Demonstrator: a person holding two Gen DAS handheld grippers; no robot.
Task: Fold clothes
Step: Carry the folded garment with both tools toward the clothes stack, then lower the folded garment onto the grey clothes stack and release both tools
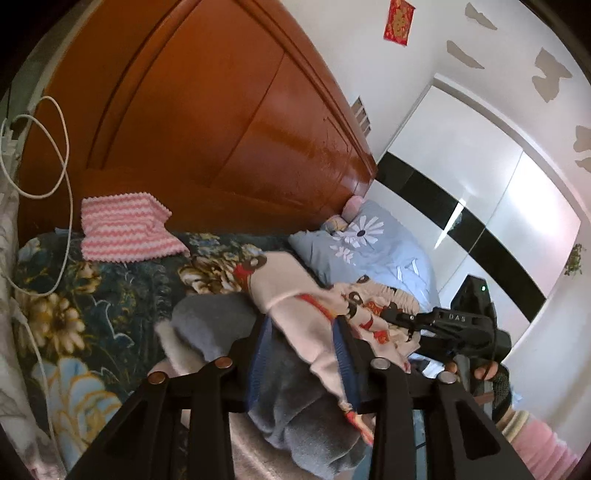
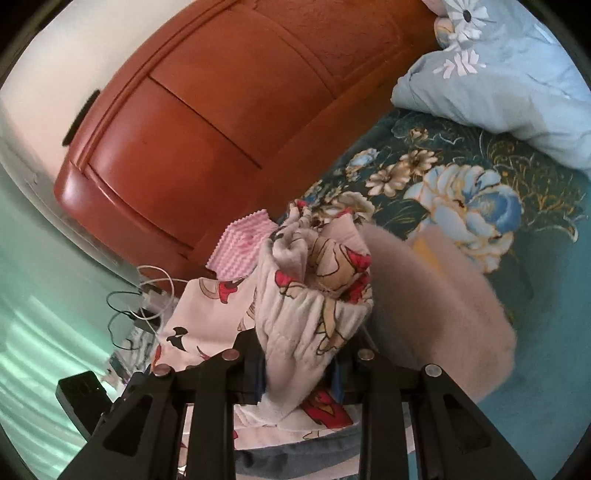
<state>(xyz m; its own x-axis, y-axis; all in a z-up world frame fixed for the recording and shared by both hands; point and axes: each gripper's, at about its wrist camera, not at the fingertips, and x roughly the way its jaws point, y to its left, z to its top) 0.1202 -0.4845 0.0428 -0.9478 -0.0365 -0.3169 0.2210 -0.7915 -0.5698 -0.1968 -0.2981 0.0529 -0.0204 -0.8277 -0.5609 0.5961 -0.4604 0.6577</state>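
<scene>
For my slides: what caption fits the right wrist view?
Right tool shut on bunched cartoon-print garment above a floral bedspread, by a wooden headboard.

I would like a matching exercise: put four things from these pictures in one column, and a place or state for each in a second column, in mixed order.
Things:
1. pink-and-white zigzag striped towel
2. light blue pillow with white daisy print
3. white cartoon-print garment
4. red paper decoration

Places or states:
A. stuck on the white wall
B. pinched between both grippers
C. lying folded by the wooden headboard
D. resting near the white wardrobe

Pairs: 1-C, 2-D, 3-B, 4-A
</scene>
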